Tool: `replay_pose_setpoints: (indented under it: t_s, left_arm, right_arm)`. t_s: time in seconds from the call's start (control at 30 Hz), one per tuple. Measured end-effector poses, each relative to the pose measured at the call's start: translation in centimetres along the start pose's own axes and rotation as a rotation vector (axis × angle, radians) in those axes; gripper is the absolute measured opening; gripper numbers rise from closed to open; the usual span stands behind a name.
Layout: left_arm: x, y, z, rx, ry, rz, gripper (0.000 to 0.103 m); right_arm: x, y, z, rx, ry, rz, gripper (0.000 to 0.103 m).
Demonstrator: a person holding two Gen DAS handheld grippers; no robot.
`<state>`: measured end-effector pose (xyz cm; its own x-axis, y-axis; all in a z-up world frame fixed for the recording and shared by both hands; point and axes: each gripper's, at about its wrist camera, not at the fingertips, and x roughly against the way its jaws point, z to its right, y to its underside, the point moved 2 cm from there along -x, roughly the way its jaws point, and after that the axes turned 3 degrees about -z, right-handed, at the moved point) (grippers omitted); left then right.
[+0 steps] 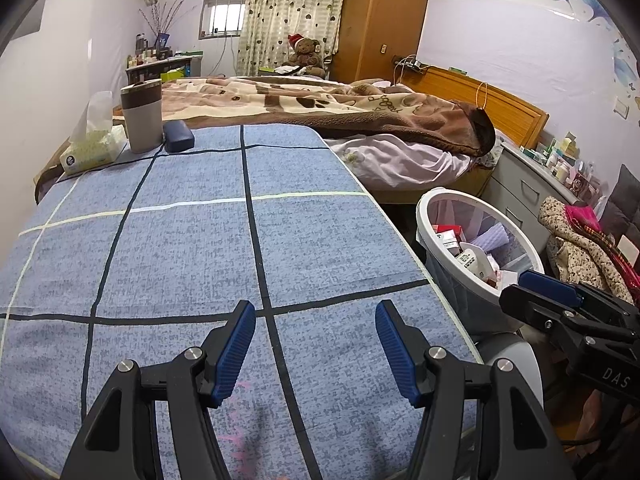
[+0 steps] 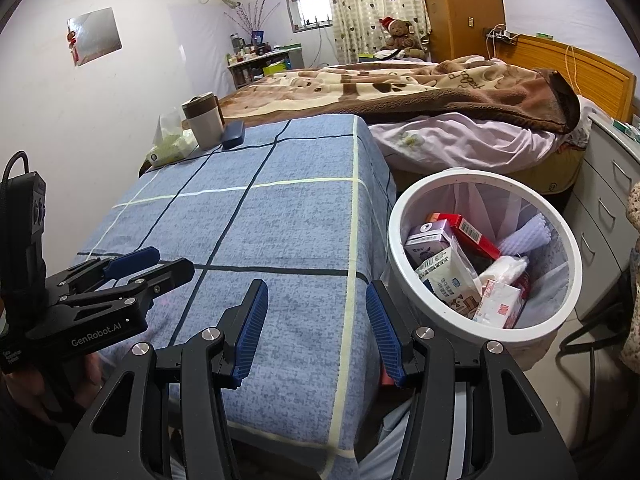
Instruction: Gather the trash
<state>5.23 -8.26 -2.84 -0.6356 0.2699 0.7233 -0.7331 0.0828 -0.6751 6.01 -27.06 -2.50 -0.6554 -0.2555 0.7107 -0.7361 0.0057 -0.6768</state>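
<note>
The trash is a jumble of cartons: a purple-and-white milk carton (image 2: 430, 238), a red box (image 2: 474, 236), a white carton (image 2: 448, 276), and a white tissue pack (image 2: 500, 306), all already in the white wastebasket (image 2: 404, 220), which stands on the floor just beside the table's right edge. What lies beneath them cannot be made out. The left gripper (image 1: 316, 350) hovers over the blue checked tablecloth (image 1: 180, 248), tilted downward, jaws apart with nothing between them. The right gripper (image 2: 316, 326) hangs at the table's right edge, equally parted and empty. At the table's far end stand a tissue box (image 1: 94, 150), a grey-and-brown cup (image 1: 142, 116) and a dark blue case (image 1: 179, 136).
</note>
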Motion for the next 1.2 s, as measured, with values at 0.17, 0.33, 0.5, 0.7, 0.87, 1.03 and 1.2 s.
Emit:
replay_pose_setpoints:
  t_s: [0.17, 0.33, 0.5, 0.7, 0.87, 1.03, 1.2]
  left_arm:
    - [0.01, 0.04, -0.13, 0.001, -0.005, 0.000, 0.062]
    - [-0.01, 0.16, -0.23, 0.006, -0.008, 0.000, 0.062]
    - [0.01, 0.24, -0.30, 0.009, -0.013, -0.001, 0.062]
    - [0.01, 0.32, -0.33, 0.010, -0.017, -0.001, 0.062]
    - [-0.10, 0.36, -0.31, 0.009, -0.020, -0.006, 0.062]
    - [-0.18, 0.43, -0.28, 0.009, -0.025, -0.008, 0.062]
    - [-0.19, 0.48, -0.32, 0.011, -0.026, -0.011, 0.062]
  right_arm:
    - [0.00, -0.01, -0.04, 0.000, 0.001, 0.000, 0.053]
    - [0.00, -0.02, -0.04, 0.001, 0.000, 0.000, 0.053]
    - [-0.01, -0.03, -0.04, 0.000, 0.001, -0.001, 0.053]
    - [-0.04, -0.02, -0.09, 0.000, 0.000, -0.002, 0.053]
    - [-0.14, 0.05, -0.22, 0.000, 0.000, -0.004, 0.053]
    - [-0.13, 0.02, -0.22, 0.000, 0.000, -0.003, 0.053]
    - [-0.13, 0.00, -0.21, 0.000, 0.000, -0.004, 0.053]
